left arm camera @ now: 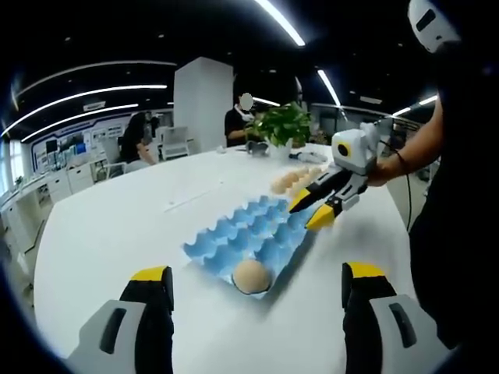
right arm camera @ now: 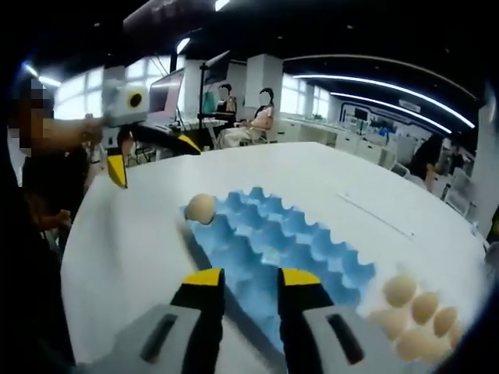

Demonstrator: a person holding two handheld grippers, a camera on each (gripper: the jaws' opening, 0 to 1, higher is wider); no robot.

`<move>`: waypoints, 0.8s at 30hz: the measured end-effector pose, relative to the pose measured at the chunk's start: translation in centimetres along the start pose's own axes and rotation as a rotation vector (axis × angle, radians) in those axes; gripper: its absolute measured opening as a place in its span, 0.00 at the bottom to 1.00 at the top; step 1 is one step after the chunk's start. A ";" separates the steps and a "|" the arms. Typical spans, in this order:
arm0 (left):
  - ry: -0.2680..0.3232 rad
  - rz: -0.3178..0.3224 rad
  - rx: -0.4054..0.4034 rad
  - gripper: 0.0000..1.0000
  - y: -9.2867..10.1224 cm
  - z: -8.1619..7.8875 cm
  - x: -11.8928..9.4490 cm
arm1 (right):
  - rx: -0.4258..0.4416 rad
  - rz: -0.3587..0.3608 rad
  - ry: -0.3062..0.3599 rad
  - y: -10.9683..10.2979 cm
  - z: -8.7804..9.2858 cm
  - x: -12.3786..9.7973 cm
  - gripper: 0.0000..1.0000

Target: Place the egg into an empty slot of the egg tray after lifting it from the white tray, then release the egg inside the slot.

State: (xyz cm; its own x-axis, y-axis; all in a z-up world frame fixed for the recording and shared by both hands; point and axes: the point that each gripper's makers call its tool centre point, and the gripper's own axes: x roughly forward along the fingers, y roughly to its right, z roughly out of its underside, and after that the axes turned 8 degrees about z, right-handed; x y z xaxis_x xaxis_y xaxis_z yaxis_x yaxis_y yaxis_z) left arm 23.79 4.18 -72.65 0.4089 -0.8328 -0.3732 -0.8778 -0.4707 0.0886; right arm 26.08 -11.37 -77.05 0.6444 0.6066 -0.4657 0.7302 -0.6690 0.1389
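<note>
An open office with long ceiling light strips, desks and seated people surrounds a large white surface (left arm camera: 125, 226). A blue egg tray (left arm camera: 253, 234) lies on it, and one egg (left arm camera: 251, 276) sits in a corner slot at the tray's end nearest the left tongs (left arm camera: 257, 292); the other slots that can be seen are empty. The left tongs are spread wide with nothing between the yellow-tipped jaws, hovering just short of that end of the tray. In the right gripper view the same egg (right arm camera: 200, 208) shows at the far corner of the egg tray (right arm camera: 288, 249), and a cluster of further eggs (right arm camera: 421, 312) rests beside the tray's near right end; the white tray under them is too blurred to make out. The right tongs (right arm camera: 251, 284) are parted with nothing gripped, poised over the tray's near edge. A potted plant (left arm camera: 282, 125) stands at the far side of the surface.
</note>
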 end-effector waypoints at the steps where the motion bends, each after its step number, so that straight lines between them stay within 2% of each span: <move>1: -0.001 -0.001 0.001 0.89 0.0 0.0 0.0 | 0.001 0.003 -0.001 0.1 0.1 -0.1 0.26; 10: -0.012 0.009 0.001 0.89 0.2 0.1 0.2 | 0.022 0.069 -0.030 2.3 1.9 -2.4 0.27; 18: -0.011 0.015 0.003 0.89 0.2 0.0 0.3 | 0.030 0.177 -0.049 5.3 3.4 -5.0 0.27; 24: -0.012 0.015 0.002 0.89 0.2 0.0 0.4 | 0.057 0.258 -0.042 7.3 3.9 -6.6 0.27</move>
State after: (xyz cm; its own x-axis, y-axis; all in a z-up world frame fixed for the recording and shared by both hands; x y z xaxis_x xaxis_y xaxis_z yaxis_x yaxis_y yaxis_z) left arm 23.72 3.79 -72.81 0.3924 -0.8362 -0.3830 -0.8844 -0.4574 0.0925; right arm 26.22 -21.96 -76.36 0.7965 0.3958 -0.4571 0.5285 -0.8230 0.2081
